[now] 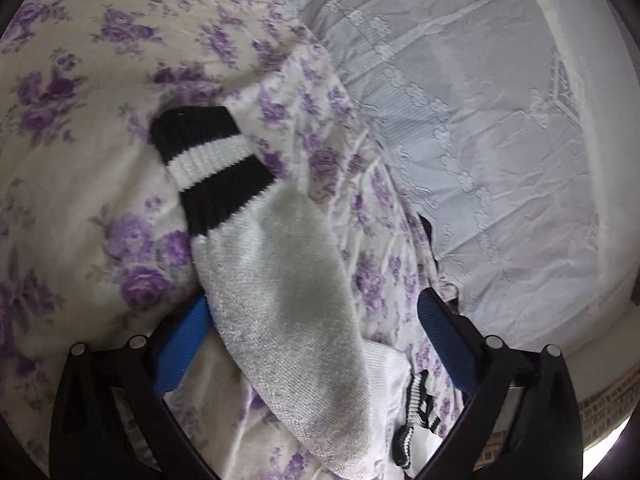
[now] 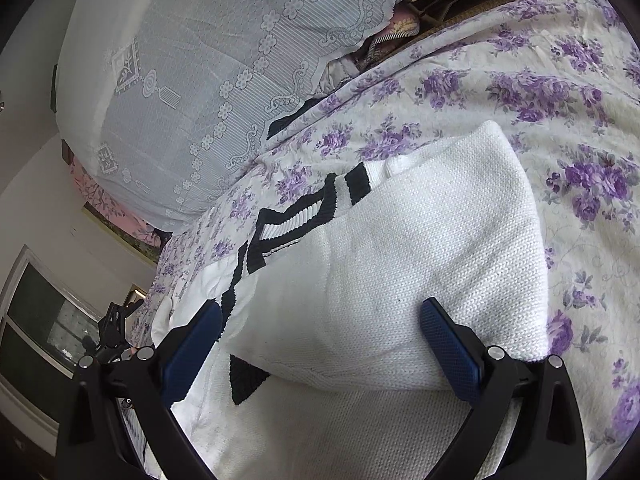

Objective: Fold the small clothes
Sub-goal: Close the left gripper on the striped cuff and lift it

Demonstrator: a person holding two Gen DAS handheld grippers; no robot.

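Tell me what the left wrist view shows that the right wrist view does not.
Only the left wrist view shows the white terry sock with a black-and-white striped cuff, lying between the open fingers of the left gripper.

Only the right wrist view shows the folded white knit sweater with black-striped trim spread wide in front of the open right gripper, and a dark window.

Both show the purple-flowered bedsheet and the pale lace cover.

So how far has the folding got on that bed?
Partly done, it seems. The white knitted jumper with black-striped trim already has one part doubled over itself. In hand: nothing is gripped; the left tool is open around the white sock with black-banded cuff, the right tool open over the jumper. The sock looks unfolded.
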